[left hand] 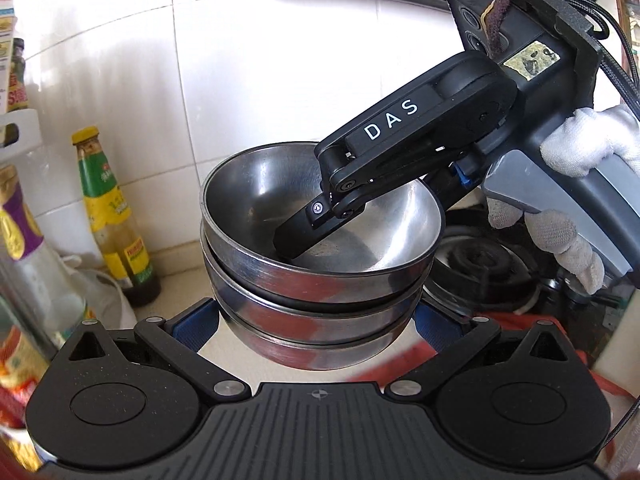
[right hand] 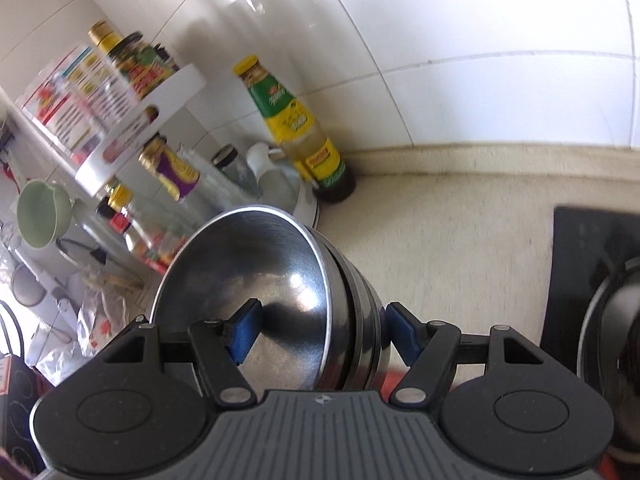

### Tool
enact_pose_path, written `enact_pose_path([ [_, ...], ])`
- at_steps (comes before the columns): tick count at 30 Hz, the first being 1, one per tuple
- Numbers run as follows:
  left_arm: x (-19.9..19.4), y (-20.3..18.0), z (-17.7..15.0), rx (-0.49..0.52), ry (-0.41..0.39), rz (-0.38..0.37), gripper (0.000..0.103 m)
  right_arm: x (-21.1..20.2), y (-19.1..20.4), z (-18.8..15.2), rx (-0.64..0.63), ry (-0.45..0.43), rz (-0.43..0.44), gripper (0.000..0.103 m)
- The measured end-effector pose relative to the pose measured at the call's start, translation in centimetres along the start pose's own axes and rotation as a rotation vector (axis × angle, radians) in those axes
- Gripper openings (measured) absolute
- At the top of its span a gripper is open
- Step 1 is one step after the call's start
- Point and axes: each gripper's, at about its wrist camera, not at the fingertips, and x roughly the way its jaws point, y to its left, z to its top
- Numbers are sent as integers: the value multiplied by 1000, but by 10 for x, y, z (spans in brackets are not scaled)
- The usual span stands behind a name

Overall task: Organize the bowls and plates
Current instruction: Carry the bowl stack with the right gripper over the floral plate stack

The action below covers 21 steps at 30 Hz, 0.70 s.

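A stack of three steel bowls is lifted above the beige counter; it also shows in the right wrist view. My left gripper straddles the lower bowls, its blue pads against their sides. My right gripper spans the rim of the stack, one blue pad inside the top bowl and the other outside against the wall. In the left wrist view its black finger reaches into the top bowl.
A yellow-green sauce bottle stands by the tiled wall. Bottles and a white shelf crowd the left corner. A black gas stove lies at right. The beige counter lies below.
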Motion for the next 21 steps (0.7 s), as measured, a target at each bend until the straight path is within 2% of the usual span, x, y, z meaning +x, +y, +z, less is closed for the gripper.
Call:
enact_pose_path([
  [5,-20,-13,-20,-15,15,-37,103,-9,5,-38,25,29,-15,65],
  [11,-28,-26,-51,-1,78,-87,103,-5,4,-83,87,66,-58,65],
  [17,-21,-36,-76,1,134,-101,103,6,3,-112,77,53,-129,65],
  [21,-10,-41,-90,7,178,-93,103,16,-7,-125,111,52,-146,65],
])
